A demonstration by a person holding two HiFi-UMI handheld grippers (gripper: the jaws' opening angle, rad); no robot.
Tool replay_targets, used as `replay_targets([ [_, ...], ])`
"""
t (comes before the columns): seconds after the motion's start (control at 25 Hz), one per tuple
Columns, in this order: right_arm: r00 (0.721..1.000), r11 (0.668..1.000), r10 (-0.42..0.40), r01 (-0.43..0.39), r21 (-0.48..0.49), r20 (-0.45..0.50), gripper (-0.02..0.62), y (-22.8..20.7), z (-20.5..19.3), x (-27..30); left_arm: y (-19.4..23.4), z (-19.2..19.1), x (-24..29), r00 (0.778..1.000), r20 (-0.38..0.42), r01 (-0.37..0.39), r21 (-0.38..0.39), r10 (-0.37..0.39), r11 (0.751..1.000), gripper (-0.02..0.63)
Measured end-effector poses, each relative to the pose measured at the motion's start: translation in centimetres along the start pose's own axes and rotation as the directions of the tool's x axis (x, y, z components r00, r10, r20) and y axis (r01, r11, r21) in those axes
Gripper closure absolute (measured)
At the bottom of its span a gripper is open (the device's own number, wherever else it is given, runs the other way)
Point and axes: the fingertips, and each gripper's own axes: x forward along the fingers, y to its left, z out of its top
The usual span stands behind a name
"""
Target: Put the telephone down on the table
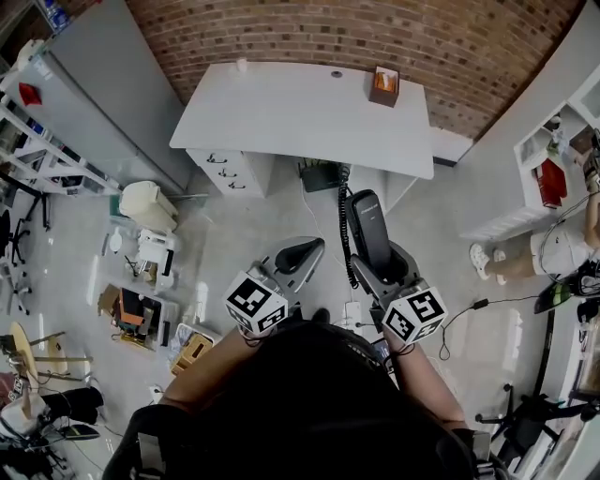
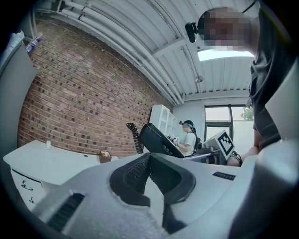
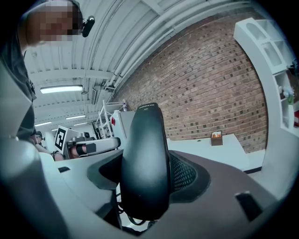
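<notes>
- Brick wall (image 1: pixel 375 28) in rough red-brown courses stands behind a smooth white table (image 1: pixel 300 112). Its flat top is bare except for a small brown box (image 1: pixel 384 84) at the far right corner.
- Short of the table's near edge and above the floor, the telephone handset (image 1: pixel 367 225) is held upright, with its upper end pointing toward the table.
- It is a long, gently curved bar of glossy black plastic with rounded ends.
- My read is that it is hard, stiff and light, and slick enough to slide in a loose hold.
- The right gripper (image 1: pixel 380 267) is clamped on the handset's lower half, one ribbed dark pad against each side. That narrow middle looks like the sensible place to hold it.
- A black coiled cord (image 1: pixel 344 225) runs from the handset toward the table's near edge, where a dark object sits that I cannot identify.
- The springy cord will likely tug the handset back, so it probably needs to be laid flat on its long side, well in from the table's edge.
- The left gripper (image 1: pixel 309 248) hangs to the left of the handset, short of the table, with its jaws together on nothing.
</notes>
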Motion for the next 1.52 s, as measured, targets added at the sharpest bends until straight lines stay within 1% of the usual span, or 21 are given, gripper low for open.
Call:
replay_targets([
  [0.2,1.000,1.000,-0.021,0.021,0.002,-0.009,0.318,-1.4,0.4,2.0,2.0,-0.2,1.8,1.000,-0.008,0.028,-0.015,-0.028,0.999,0.598],
  [0.36,0.999,0.999,-0.036,0.036,-0.003,-0.017,0.318,-2.8,1.3,4.0,4.3,0.4,3.3,0.998,-0.001,0.055,-0.022,-0.055,0.998,0.598],
  [0.48,0.999,0.999,-0.048,0.048,0.004,-0.022,0.318,-3.9,1.8,6.5,6.6,0.8,4.2,0.997,-0.003,0.072,-0.025,-0.072,0.997,0.598],
  [0.64,0.998,0.999,-0.050,0.050,-0.007,-0.031,0.318,-4.8,2.8,11.4,11.1,1.7,4.9,0.996,-0.003,0.086,-0.023,-0.086,0.996,0.598],
  [0.84,0.998,0.998,-0.061,0.060,-0.018,-0.031,0.318,-5.6,5.0,18.4,18.4,3.5,4.8,0.995,-0.003,0.103,-0.023,-0.103,0.994,0.598],
  [1.16,0.996,0.996,-0.088,0.087,-0.023,-0.029,0.318,-4.7,7.1,26.8,27.4,5.9,3.6,0.994,0.005,0.106,-0.029,-0.106,0.994,0.598],
  [1.36,0.995,0.995,-0.099,0.099,-0.014,-0.032,0.318,-4.1,7.3,30.2,31.5,6.5,3.1,0.995,0.007,0.096,-0.041,-0.096,0.995,0.598],
  [1.52,0.994,0.995,-0.099,0.099,-0.012,-0.046,0.318,-3.9,6.9,31.5,33.0,6.2,3.0,0.996,0.001,0.086,-0.053,-0.086,0.995,0.598],
])
